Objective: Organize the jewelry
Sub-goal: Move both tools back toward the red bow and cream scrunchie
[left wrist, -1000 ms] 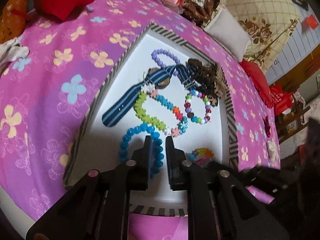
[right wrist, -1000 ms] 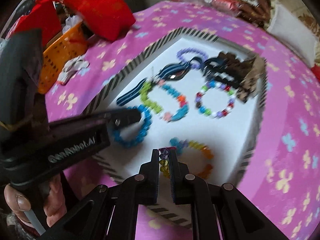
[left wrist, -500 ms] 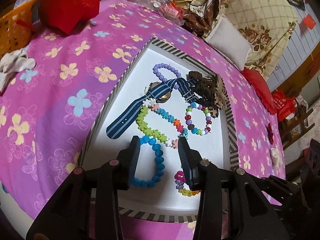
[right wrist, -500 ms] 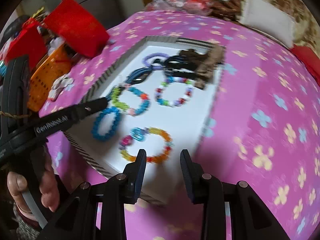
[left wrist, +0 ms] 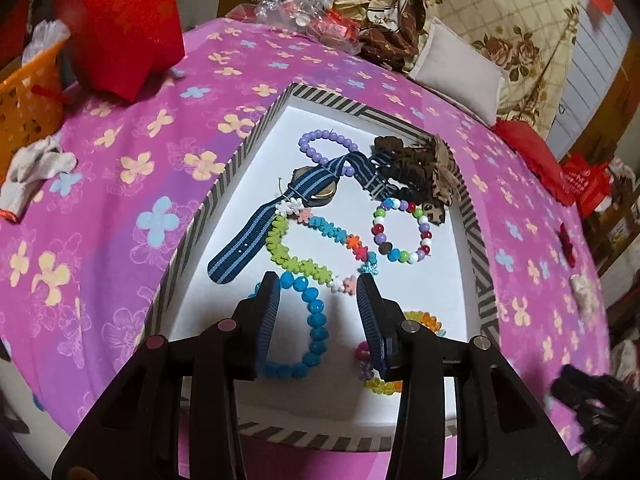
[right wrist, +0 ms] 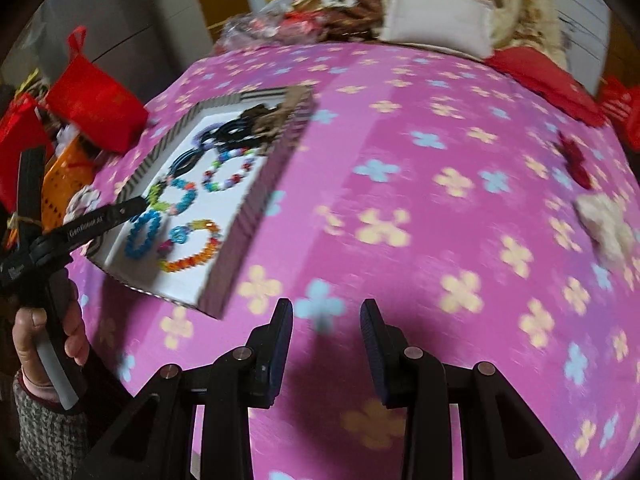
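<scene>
Since 1 s prior both grippers had let go and backed off: left gripper [left wrist: 318, 308] hung wide over blue bracelet [left wrist: 310, 322] in striped tray [left wrist: 192, 220], right gripper [right wrist: 326, 334] wide, empty over cloth; step likely release done, next needs fresh item.

Left gripper [left wrist: 318, 300], pinched on the blue bracelet [left wrist: 308, 328] a second ago, now spread wide, bracelet lying free at lower centre. Right gripper [right wrist: 326, 320] likewise parted, off the orange bracelet [right wrist: 192, 246], swung over pink cloth [right wrist: 420, 200]; tray [right wrist: 256, 204] now upper left.
</scene>
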Motion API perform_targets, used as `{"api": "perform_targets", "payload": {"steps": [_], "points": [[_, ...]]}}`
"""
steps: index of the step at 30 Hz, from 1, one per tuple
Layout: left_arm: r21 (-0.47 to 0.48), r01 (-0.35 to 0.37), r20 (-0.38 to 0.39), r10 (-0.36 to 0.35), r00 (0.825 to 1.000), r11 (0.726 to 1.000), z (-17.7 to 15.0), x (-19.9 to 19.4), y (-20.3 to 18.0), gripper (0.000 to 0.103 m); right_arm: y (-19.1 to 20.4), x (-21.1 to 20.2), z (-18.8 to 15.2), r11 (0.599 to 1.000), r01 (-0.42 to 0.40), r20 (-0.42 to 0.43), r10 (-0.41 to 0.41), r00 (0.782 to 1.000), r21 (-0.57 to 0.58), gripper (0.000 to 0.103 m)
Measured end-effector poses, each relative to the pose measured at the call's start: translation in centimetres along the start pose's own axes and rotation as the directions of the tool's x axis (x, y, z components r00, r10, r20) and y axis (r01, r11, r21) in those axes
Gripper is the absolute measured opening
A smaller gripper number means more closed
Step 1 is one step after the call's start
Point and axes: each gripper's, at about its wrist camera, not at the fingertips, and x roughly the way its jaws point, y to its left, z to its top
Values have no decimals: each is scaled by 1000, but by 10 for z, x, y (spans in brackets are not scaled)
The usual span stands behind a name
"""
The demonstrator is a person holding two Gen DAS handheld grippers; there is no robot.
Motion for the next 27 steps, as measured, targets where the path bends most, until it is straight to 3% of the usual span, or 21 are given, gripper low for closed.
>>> {"api": "perform_targets", "payload": {"steps": [4,6,9,13,15,21,27], "points": [[46,-57,48,55,997,997,-12,-12,-17,39,-26,-24,-12,998,60,47,-62,997,33,33],[66,-73,35,71,997,995,-21,-20,-32,39,-37,-35,-18,995,85,73,-89,993,51,35],[133,-4,-24,8,1000,991,-35,-42,-64,39,-59,-47,-26,991,81,103,-93,990,111,39],[257,2,12,-5,1000,966,-48,-83,-113,40,-76,-57,-36,986,63,120,-82,989,154,39],[286,0,39,-12,999,958,-52,-101,-133,51,-80,-67,-41,986,77,147,-99,984,146,39],[324,-73,107,40,993,943,-60,-125,-171,53,-90,-94,-58,981,157,230,-180,956,115,40],[373,-104,107,68,992,922,-74,-127,-200,53,-114,-104,-73,974,166,244,-200,949,152,41]]}}
